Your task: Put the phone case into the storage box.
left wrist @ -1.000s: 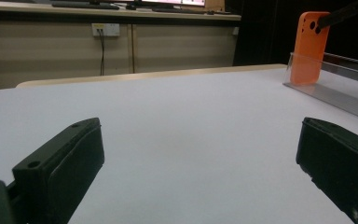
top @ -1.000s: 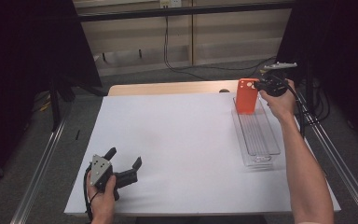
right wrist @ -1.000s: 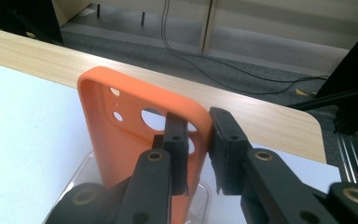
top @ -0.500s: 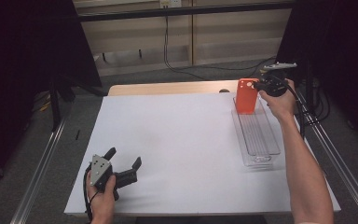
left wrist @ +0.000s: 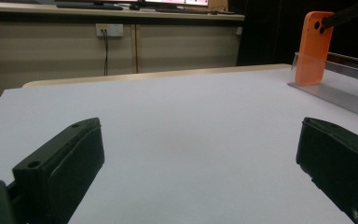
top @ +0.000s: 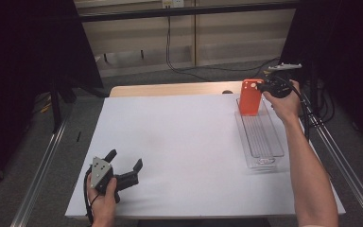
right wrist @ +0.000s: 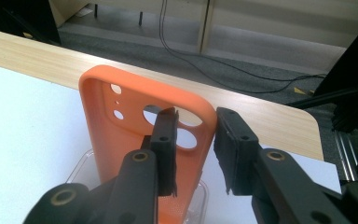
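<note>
Right gripper view: case (right wrist: 121, 140) camera cutouts

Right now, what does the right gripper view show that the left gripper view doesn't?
Right gripper view: the right gripper, its jaws having just been opening, straddles the edge of the orange phone case by its camera holes. Left gripper view: the left gripper with wide-open jaws, a wall socket, and the case standing upright in the clear tray. Both: case, tray, white table.
</note>
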The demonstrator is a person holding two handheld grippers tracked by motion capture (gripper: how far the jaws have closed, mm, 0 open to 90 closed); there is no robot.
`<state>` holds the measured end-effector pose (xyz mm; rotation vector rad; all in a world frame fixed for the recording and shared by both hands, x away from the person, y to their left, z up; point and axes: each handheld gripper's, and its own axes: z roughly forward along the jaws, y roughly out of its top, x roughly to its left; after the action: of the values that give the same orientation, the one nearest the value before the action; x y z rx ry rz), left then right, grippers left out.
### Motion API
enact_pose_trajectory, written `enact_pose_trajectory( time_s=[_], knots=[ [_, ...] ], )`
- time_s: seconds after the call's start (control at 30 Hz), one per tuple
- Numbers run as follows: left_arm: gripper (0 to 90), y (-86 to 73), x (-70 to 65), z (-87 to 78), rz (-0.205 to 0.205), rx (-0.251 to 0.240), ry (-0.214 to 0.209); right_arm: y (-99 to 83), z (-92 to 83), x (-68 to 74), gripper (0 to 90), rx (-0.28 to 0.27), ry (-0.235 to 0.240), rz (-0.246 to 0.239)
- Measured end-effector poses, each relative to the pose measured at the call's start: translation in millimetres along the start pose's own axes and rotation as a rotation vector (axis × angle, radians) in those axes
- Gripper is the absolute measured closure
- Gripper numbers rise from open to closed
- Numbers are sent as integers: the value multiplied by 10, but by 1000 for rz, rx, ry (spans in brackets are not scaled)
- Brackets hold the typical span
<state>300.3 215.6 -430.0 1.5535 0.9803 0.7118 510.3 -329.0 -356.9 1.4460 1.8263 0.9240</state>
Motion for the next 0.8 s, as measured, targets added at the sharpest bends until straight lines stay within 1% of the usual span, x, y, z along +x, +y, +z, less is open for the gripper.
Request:
enact_pose_trajectory(
  time_s=[0.1, 0.17, 0.23, 0.27, 0.33, 0.4, 0.43, 0.5, 0.57, 0.63, 0.7, 0.73, 0.77, 0.8],
  knots=[
    [8, -1, -6, 4, -2, -4, 1, 2, -1, 1, 663, -2, 2, 6],
    [8, 2, -5, -3, 5, -7, 7, -1, 3, 3, 637, 0, 1, 8],
    [8, 2, -1, -3, 0, -8, 7, -6, 2, 0, 615, -1, 3, 14],
    [7, 0, 3, -3, 2, -3, 6, -6, 1, -4, 592, -3, 3, 14],
    [7, -3, 4, 1, 0, -2, 6, -4, -13, -8, 545, -6, 0, 32],
    [7, -2, 3, 2, 2, -1, 7, -7, -24, -16, 507, -8, 7, 35],
    [7, -1, 2, 1, 3, 0, 6, -8, -31, -14, 469, -7, -3, 42],
    [7, -2, -6, 2, 1, -4, 9, -14, -47, -15, 445, -11, 5, 56],
    [7, 2, -6, -1, 6, -6, 13, -14, -61, -7, 415, -3, 7, 47],
    [7, 3, 0, -3, 6, -7, 14, -8, -77, -1, 394, -8, 17, 51],
    [7, 2, 5, -8, 3, -6, 21, -1, -83, 11, 385, -13, 9, 50],
    [7, 2, 7, -6, 1, -8, 20, 2, -82, 15, 385, -11, 17, 49],
    [7, 3, 11, -8, 4, -7, 20, 5, -82, 21, 379, -15, 9, 40],
    [7, 4, 12, -10, 4, -8, 22, 7, -85, 27, 369, -21, 5, 44]
  ],
)
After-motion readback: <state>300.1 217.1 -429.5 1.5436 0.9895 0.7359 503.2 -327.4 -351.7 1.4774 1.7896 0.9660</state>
